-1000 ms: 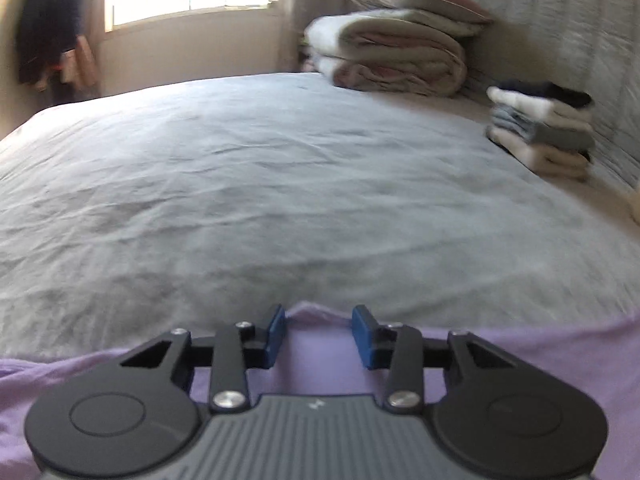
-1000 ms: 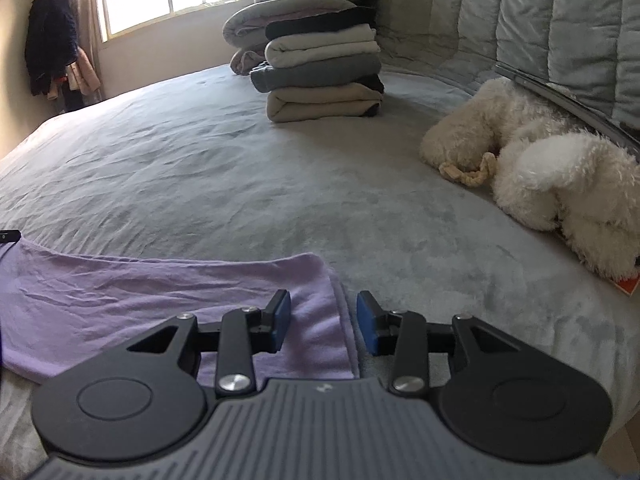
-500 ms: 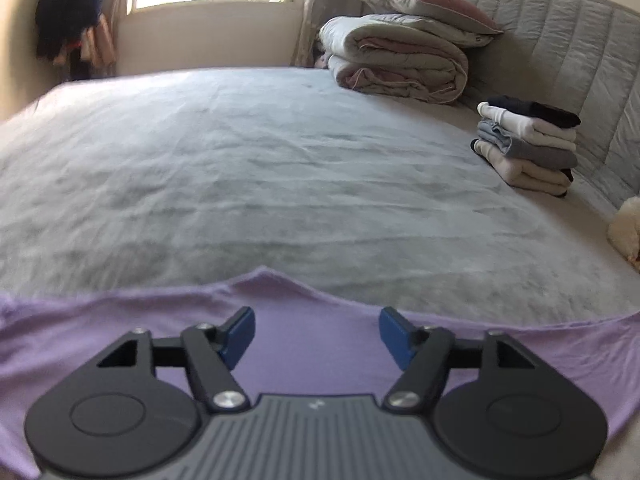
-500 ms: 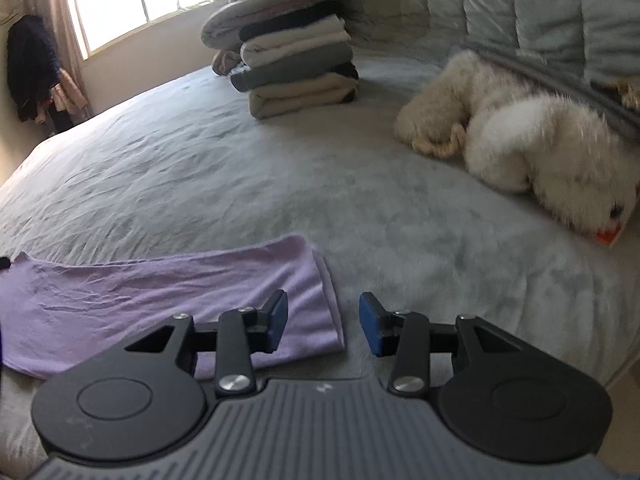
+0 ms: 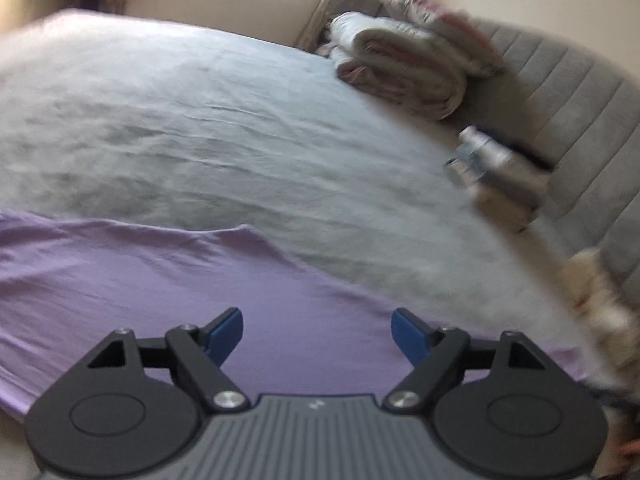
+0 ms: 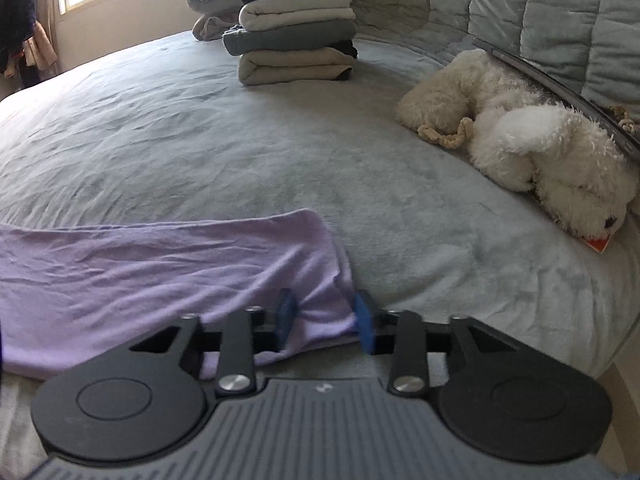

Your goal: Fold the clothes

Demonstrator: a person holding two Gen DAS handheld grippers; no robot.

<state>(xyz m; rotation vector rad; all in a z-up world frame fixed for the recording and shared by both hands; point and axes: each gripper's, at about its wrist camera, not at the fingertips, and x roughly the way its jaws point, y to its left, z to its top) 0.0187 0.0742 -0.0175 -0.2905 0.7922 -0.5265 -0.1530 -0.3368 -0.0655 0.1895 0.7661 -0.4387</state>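
Lilac garment [image 6: 168, 264]: thin, wrinkled knit, folded into a long band lying flat across the near bed edge, right end bunched and slightly lifted.

Shirt [image 6: 168, 264] flat on bed [image 6: 200, 140]; clothes stack [image 6: 296, 32] behind, plush [image 6: 520, 148] right.

Left gripper [image 5: 317, 332] jaws opening wide; right gripper [image 6: 325, 314] jaws closing.

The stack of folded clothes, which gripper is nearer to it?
Right, as far as these views show. From the right gripper, closing its jaws on the purple garment, the stack looms straight ahead; from the left gripper it sits small, far right.
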